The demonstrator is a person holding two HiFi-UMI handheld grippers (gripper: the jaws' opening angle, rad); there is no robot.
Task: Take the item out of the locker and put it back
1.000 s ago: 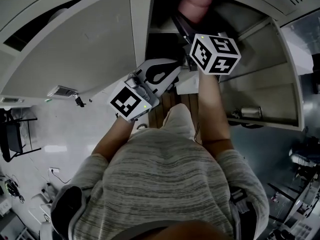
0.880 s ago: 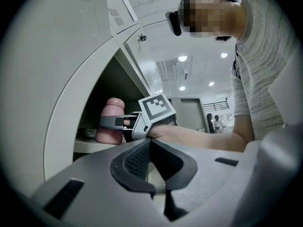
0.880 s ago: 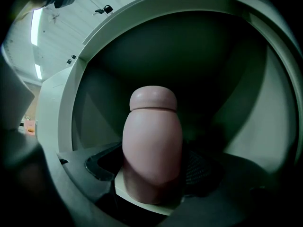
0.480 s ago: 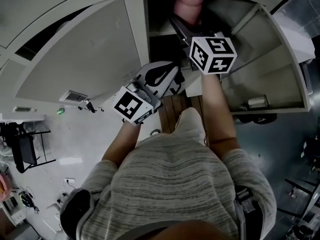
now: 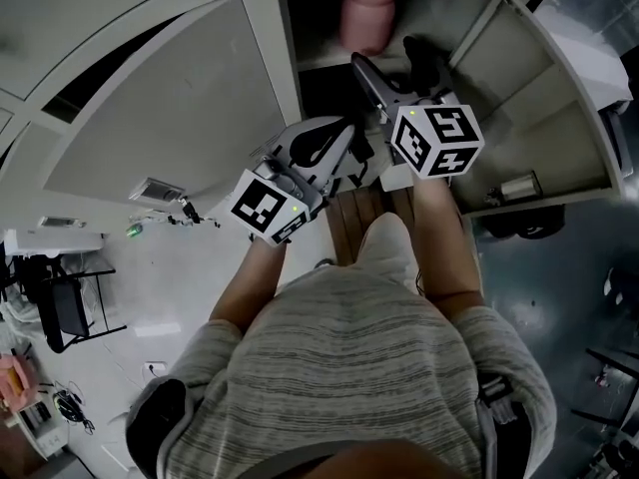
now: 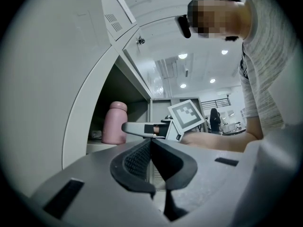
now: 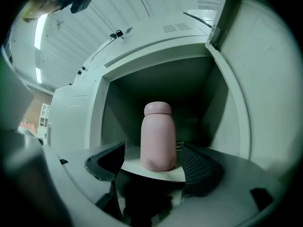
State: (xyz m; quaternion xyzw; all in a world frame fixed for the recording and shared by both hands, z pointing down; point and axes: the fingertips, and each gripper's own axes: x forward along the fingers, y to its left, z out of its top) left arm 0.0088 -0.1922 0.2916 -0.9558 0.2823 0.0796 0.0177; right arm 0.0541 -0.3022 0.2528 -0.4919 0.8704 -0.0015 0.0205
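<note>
While upright on shelf [image 7: 134,167], pink bottle [image 7: 158,136] just beyond wide-jawed R tool [image 7: 152,164]; L tool [image 6: 151,148] jaws together.

Upright on the shelf [image 7: 142,168] inside the open locker [image 5: 285,28]: a bottle [image 7: 159,137], set back from the near edge. Just before it, not touching, the right gripper [image 5: 391,60]. Left and nearer, outside the locker, the left gripper [image 6: 150,145]; locker door [image 5: 559,98] to the right.

item: pink bottle [image 7: 158,136], rounded cap on, upright | place: on the shelf inside the locker [image 7: 156,46], near the shelf's front edge; centre of right gripper view, top centre of head view | locker: pale grey, door open, dark inside
</note>
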